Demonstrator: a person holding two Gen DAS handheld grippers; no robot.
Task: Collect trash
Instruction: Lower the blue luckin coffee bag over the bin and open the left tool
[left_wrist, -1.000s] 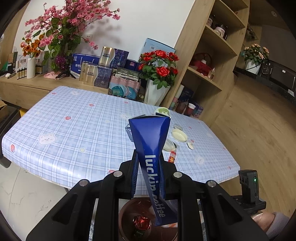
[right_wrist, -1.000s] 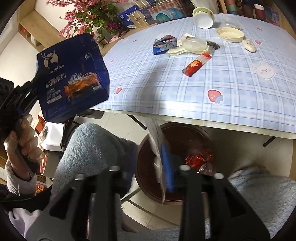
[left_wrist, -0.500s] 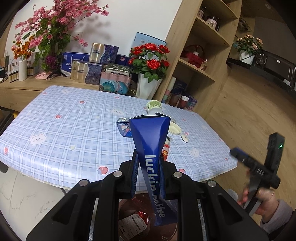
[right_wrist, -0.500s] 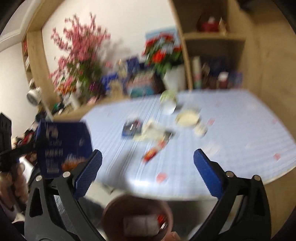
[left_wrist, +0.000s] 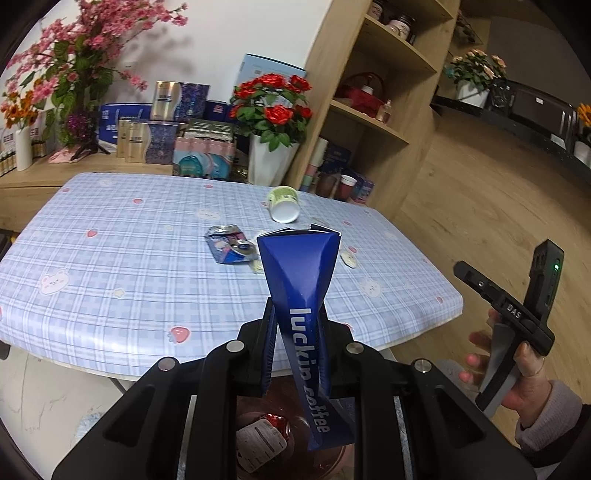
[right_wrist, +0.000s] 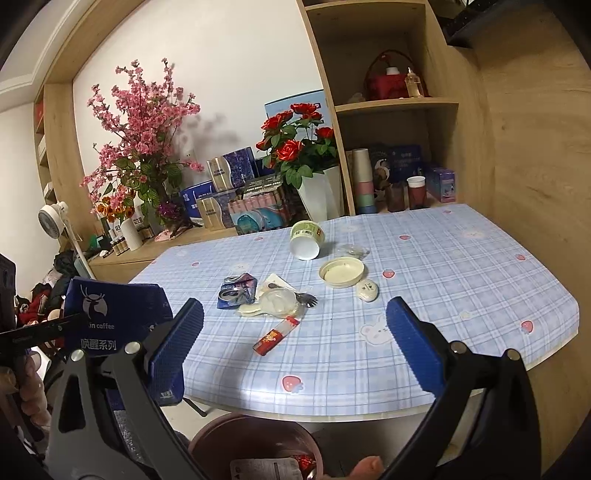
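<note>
My left gripper is shut on a blue luckin coffee box, held above a brown trash bin that holds a white-labelled wrapper and a red wrapper. The box also shows in the right wrist view. My right gripper is open and empty over the bin, facing the table. On the checked tablecloth lie a tipped paper cup, a cream lid, a crushed blue wrapper, a clear lid and a red sachet.
Wooden shelves with cups and boxes stand behind the table. A vase of red roses, pink blossoms and gift boxes line the back counter. A small white lid and a plastic fork lie among the trash.
My right gripper let a white wrapper drop into the bin, opened, and swung up to face the table. My left gripper still holds the blue box over the bin.
</note>
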